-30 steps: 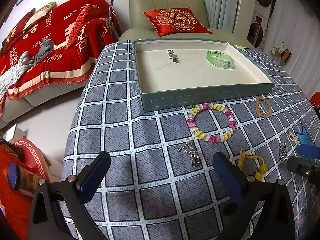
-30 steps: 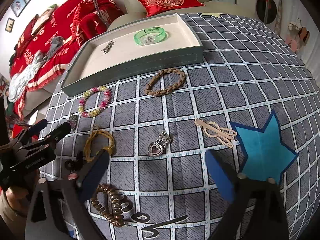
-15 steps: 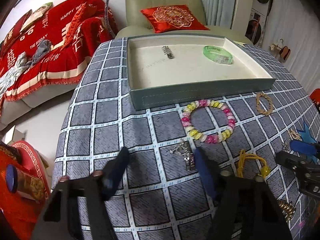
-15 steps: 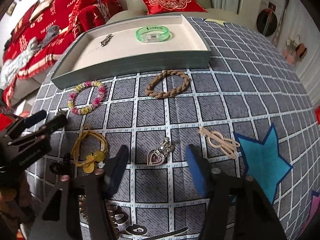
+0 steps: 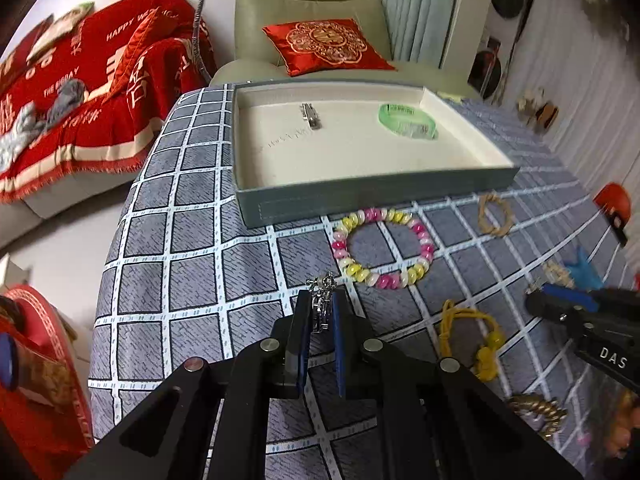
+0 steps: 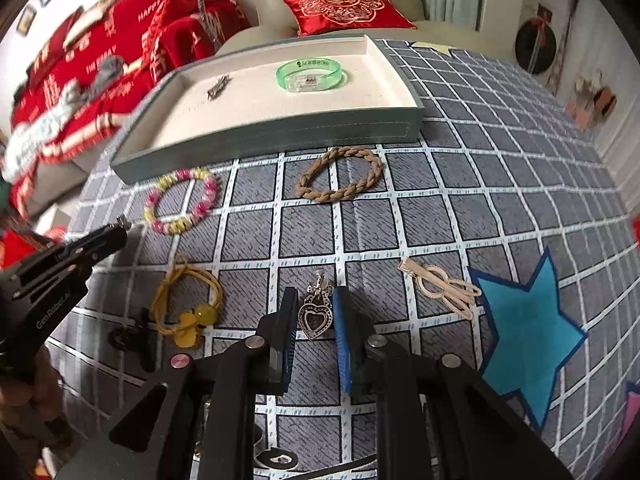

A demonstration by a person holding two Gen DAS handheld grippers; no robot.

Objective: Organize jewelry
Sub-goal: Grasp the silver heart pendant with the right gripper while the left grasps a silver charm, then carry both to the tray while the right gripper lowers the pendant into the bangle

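Note:
My left gripper is shut on a small silver clip at the table surface; it also shows from the side in the right wrist view. My right gripper has closed around a silver heart pendant lying on the cloth, its pads touching or nearly touching the pendant's sides. The grey jewelry tray at the back holds a green bangle and a silver clip.
On the checked tablecloth lie a pink-yellow bead bracelet, a braided brown bracelet, a yellow hair tie, a gold hair clip, a spiral hair tie and a blue star sticker. An armchair stands behind.
Both grippers moved forward and down to the table and closed from wide open: the left onto the silver clip, the right around the heart pendant.

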